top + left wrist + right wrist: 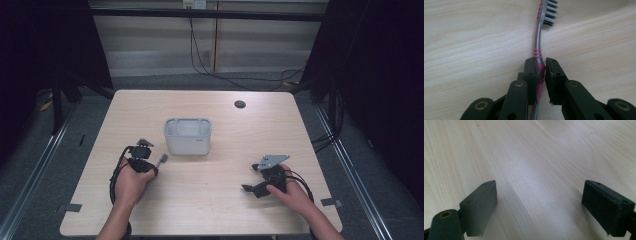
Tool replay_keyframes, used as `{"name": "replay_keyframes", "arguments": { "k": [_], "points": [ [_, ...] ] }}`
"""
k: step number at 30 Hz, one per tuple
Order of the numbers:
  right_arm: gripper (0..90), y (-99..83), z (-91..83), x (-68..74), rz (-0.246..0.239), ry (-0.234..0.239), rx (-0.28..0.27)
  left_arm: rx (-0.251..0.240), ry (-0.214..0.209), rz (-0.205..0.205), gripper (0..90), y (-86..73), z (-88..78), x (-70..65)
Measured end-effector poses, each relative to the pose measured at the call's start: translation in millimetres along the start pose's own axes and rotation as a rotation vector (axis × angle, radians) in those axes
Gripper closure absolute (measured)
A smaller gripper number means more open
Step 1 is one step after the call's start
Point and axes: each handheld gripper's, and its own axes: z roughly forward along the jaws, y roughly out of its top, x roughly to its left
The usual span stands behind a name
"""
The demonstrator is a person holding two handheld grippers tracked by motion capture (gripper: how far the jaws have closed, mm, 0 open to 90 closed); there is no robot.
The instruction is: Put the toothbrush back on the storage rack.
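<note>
Left claw [541, 68]: black, two-jawed, held in the person's left hand [131, 184]; jaws closed, pads clamped together on what lies between them.
Right claw [540, 207]: black, two-jawed, held in the right hand [292, 195]; jaws spread wide, nothing between them.

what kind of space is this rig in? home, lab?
Most likely a lab or recording bay, not a home: a bare wooden table hemmed by dark curtains, cables trailing across grey floor, and a person working two handheld claws, the left claw shut on a toothbrush.
</note>
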Motion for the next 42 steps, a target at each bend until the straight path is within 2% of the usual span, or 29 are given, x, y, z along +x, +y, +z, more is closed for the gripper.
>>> {"name": "replay_keyframes", "arguments": {
  "k": [10, 15, 22, 23, 27, 42],
  "points": [
    [12.4, 0.0, 0.0, 0.0, 0.000, 0.000, 0.000, -0.074, -0.052, -0.011, 79.9, -2.1, -17.5, 8.5],
    [12.4, 0.0, 0.0, 0.0, 0.000, 0.000, 0.000, -0.135, -0.074, -0.004, 79.9, -2.7, -27.1, 11.0],
    [12.4, 0.0, 0.0, 0.0, 0.000, 0.000, 0.000, -0.211, -0.084, -0.010, 79.9, -2.3, -42.5, 13.8],
    [12.4, 0.0, 0.0, 0.0, 0.000, 0.000, 0.000, -0.221, -0.085, -0.001, 79.9, -2.0, -44.6, 14.7],
    [12.4, 0.0, 0.0, 0.0, 0.000, 0.000, 0.000, -0.266, -0.100, -0.014, 79.8, -1.1, -50.0, 14.7],
    [12.4, 0.0, 0.0, 0.0, 0.000, 0.000, 0.000, -0.412, -0.098, -0.017, 79.8, 2.9, -66.6, 14.0]
  ]
}}
